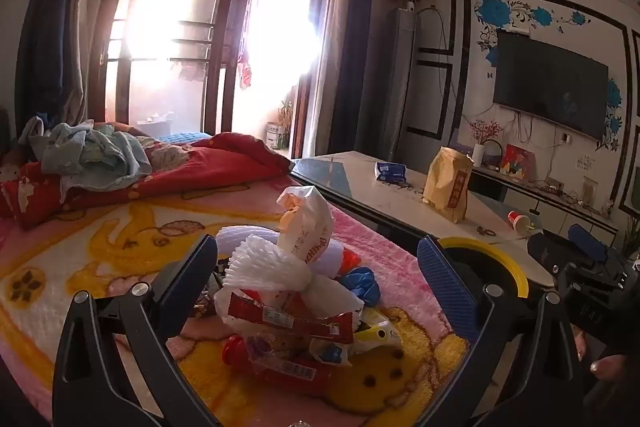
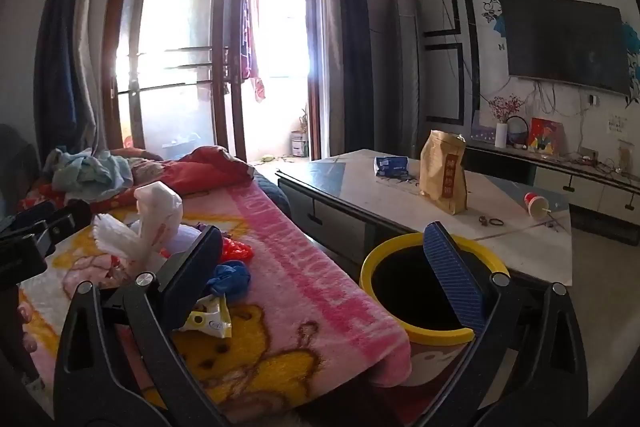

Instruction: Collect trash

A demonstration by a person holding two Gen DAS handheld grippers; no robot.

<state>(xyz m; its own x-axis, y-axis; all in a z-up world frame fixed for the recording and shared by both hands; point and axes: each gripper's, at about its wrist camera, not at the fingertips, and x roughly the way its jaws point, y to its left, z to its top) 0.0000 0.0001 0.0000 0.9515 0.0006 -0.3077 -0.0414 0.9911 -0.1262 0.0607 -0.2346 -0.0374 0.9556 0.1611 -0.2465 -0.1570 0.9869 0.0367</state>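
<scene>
A heap of trash lies on the pink and yellow cartoon blanket (image 1: pixel 100 251): a white foam net (image 1: pixel 264 263), a white plastic bag (image 1: pixel 308 223), red snack wrappers (image 1: pixel 288 319), a crumpled blue piece (image 1: pixel 362 285) and a yellow-white wrapper (image 1: pixel 376 335). My left gripper (image 1: pixel 318 243) is open, its fingers standing either side of the heap without touching it. A yellow-rimmed bin (image 2: pixel 440 337) with a dark inside stands by the bed's edge. My right gripper (image 2: pixel 324 229) is open and empty, between the heap (image 2: pixel 156 227) and the bin.
A low marble-topped table (image 2: pixel 360 195) beyond the bin carries a brown paper bag (image 2: pixel 444 175), a blue packet (image 2: pixel 390 165) and a tipped red paper cup (image 2: pixel 536 205). Crumpled clothes (image 1: pixel 92 155) and a red quilt (image 1: pixel 208 167) lie at the bed's far end.
</scene>
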